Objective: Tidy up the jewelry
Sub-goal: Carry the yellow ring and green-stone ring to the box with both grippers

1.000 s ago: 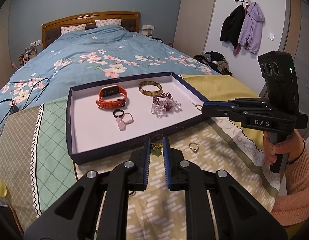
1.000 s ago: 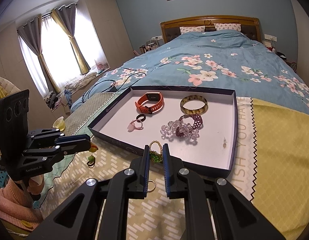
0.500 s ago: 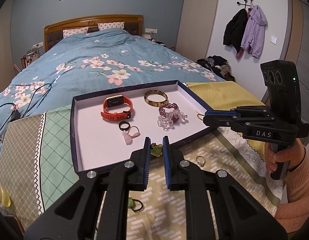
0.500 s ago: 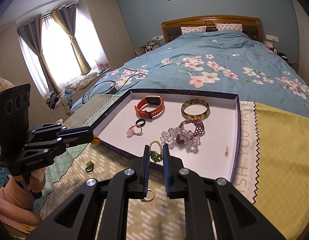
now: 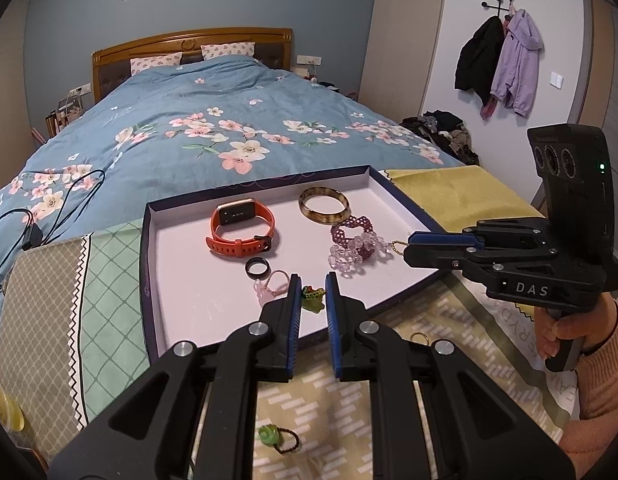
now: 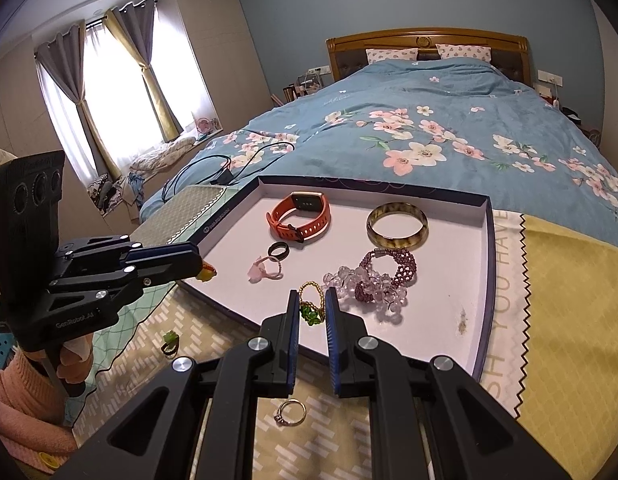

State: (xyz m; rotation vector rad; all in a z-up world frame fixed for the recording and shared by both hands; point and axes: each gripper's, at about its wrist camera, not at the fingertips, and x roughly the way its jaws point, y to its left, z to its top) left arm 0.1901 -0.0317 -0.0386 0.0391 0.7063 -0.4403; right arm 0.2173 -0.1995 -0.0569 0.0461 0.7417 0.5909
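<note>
Left tongs [image 5: 312, 295] pinch green-yellow bead ring [image 5: 311, 298], frame centre, over tray [image 5: 149, 280] near edge. Right tongs [image 6: 312, 307] pinch gold-green ring [image 6: 311, 307] likewise. Both above tray floor; release point lies straight below.

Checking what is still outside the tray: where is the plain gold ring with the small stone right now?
In the right wrist view, the gold ring lies on the patterned blanket, outside the tray's near rim, below the right tongs.
</note>
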